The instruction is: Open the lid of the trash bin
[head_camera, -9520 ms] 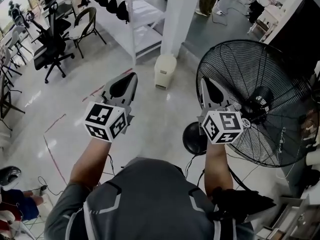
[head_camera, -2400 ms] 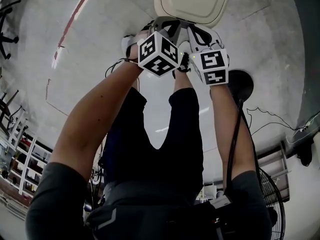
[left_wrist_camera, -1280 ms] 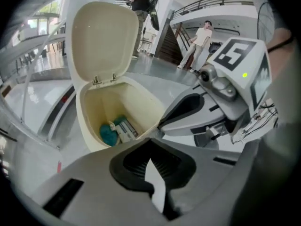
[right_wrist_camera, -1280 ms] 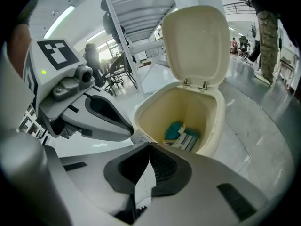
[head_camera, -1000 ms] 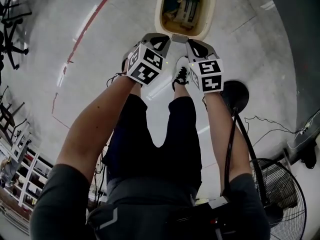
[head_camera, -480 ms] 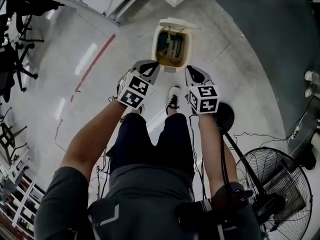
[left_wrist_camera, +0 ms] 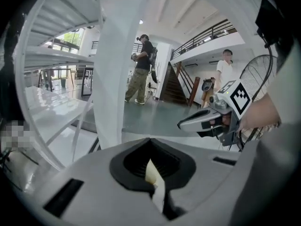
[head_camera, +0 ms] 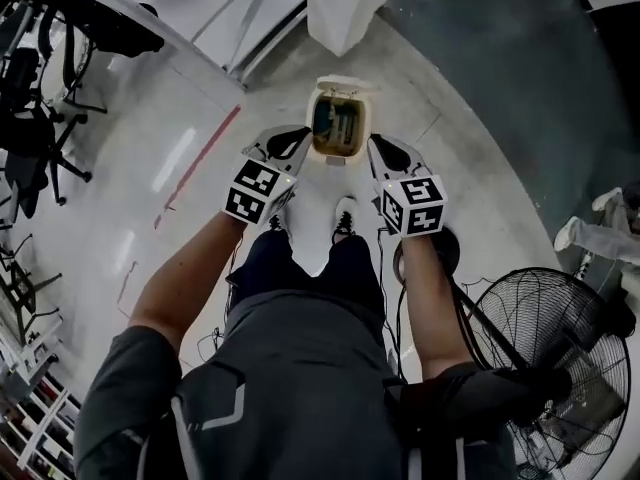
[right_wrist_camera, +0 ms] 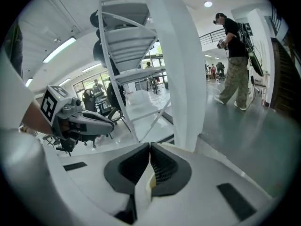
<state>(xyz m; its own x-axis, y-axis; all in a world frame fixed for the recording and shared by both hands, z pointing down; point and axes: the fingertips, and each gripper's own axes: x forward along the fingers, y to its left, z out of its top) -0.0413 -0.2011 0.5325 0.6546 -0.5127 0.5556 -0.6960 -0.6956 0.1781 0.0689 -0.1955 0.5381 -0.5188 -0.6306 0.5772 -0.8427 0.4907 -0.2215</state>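
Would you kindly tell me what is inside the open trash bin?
The trash bin holds some rubbish: a pale boxy piece lying against something dark. It is too small to identify, and whatever lies beneath it, down to the bottom, is covered.

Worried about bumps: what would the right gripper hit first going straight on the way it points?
Likely the white pillar, just right of where the right gripper points; otherwise the shelf rack beside it. Depth is unclear.
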